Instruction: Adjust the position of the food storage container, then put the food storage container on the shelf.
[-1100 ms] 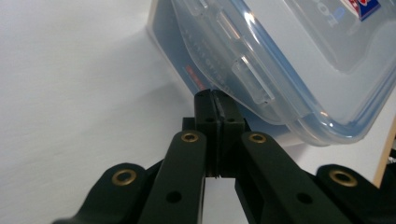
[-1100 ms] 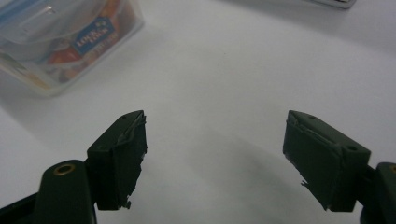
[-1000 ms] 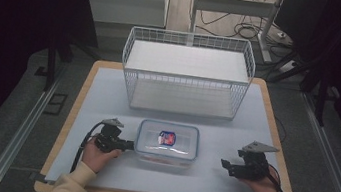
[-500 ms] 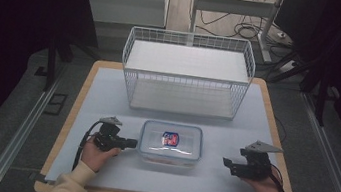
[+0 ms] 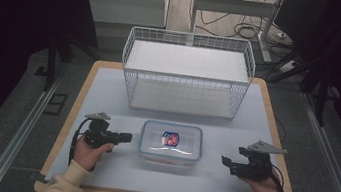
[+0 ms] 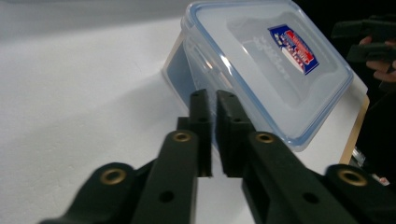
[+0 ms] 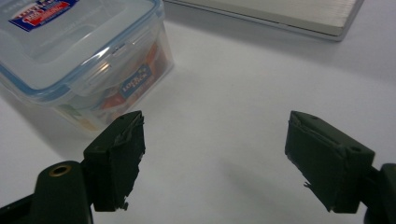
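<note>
Lidded container (image 5: 171, 144) flat, long axis left–right, left gripper (image 5: 124, 136) jaws barely parted, right gripper (image 5: 226, 162) jaws wide — both empty.

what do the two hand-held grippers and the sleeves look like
Both are black. The left hand-held gripper and the right hand-held gripper each carry a grey three-cornered plate on top and trail a black cable. Their jaws are blocky black bars with brass-coloured rivets. The person's sleeves are cream-coloured.

Clear plastic lidded container (image 7: 81, 60) cut off by right gripper view's top-left edge; its red-blue label print (image 5: 170, 138) too small to read.
</note>
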Available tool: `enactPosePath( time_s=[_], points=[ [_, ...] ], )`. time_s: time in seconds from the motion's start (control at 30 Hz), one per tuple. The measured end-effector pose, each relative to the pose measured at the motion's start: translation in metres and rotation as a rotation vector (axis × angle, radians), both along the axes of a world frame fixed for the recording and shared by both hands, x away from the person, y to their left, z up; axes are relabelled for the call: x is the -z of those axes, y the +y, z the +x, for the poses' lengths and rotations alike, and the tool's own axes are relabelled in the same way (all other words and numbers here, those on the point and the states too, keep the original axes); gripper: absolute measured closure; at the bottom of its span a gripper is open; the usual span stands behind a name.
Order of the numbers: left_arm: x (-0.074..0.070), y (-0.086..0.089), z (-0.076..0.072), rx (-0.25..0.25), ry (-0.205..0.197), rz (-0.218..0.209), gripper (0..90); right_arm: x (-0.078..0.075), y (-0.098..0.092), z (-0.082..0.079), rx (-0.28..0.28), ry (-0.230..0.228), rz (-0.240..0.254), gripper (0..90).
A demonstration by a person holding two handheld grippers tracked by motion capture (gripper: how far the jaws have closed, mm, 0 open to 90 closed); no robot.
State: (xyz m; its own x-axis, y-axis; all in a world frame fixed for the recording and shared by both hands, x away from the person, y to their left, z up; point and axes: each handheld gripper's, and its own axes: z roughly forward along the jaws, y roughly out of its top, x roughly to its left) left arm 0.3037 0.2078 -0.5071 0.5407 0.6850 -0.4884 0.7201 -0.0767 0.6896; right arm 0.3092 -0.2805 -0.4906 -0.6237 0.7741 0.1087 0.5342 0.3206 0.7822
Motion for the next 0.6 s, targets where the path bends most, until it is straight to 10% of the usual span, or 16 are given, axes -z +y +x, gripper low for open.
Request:
enactPosePath(
  time_s=[0.13,0.6],
  points=[
    [-0.002,-0.002,0.001,-0.062,0.009,-0.052,52.1,0.000,0.001,0.000,-0.014,0.003,0.005,19.3],
    [0.002,-0.011,0.008,-0.012,0.093,-0.124,19.7,-0.004,0.022,0.009,-0.062,0.036,0.063,18.0]
  ],
)
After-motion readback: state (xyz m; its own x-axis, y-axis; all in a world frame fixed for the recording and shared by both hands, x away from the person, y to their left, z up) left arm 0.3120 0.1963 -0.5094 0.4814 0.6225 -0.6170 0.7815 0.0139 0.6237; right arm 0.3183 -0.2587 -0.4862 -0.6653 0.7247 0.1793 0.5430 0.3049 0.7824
